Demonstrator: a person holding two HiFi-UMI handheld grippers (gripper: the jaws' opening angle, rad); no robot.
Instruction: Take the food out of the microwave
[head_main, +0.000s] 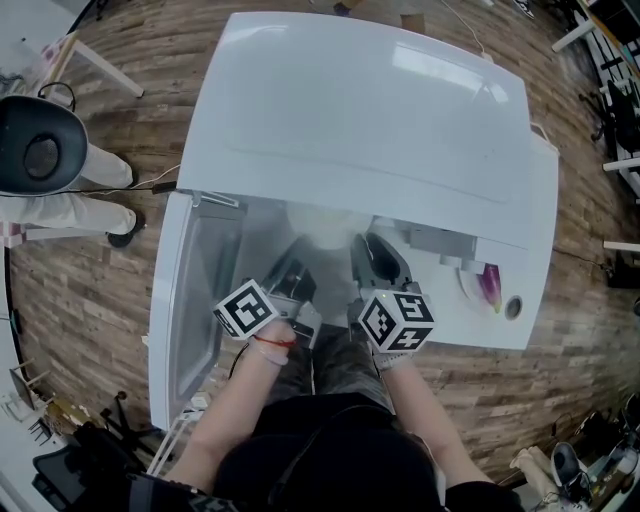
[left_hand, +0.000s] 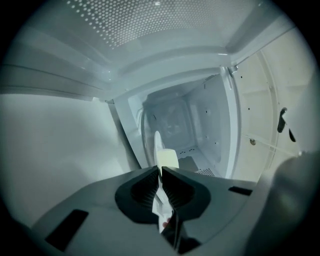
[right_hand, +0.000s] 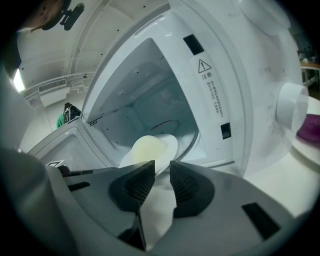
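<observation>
In microwave (head_main: 360, 110) mouth: plate (right_hand: 170, 144) bearing pale bun (right_hand: 145, 150); left claw (left_hand: 160, 171) pinching rim, right claw (right_hand: 162, 166) narrowly apart.

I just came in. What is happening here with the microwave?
A person works with a gripper in each hand at a white microwave, whose door stands open. The left gripper is clamped on the rim of a white plate that carries a pale round piece of food. The right gripper has the same rim between its jaws, which stand a little apart. The plate is not yet out of the cavity.
</observation>
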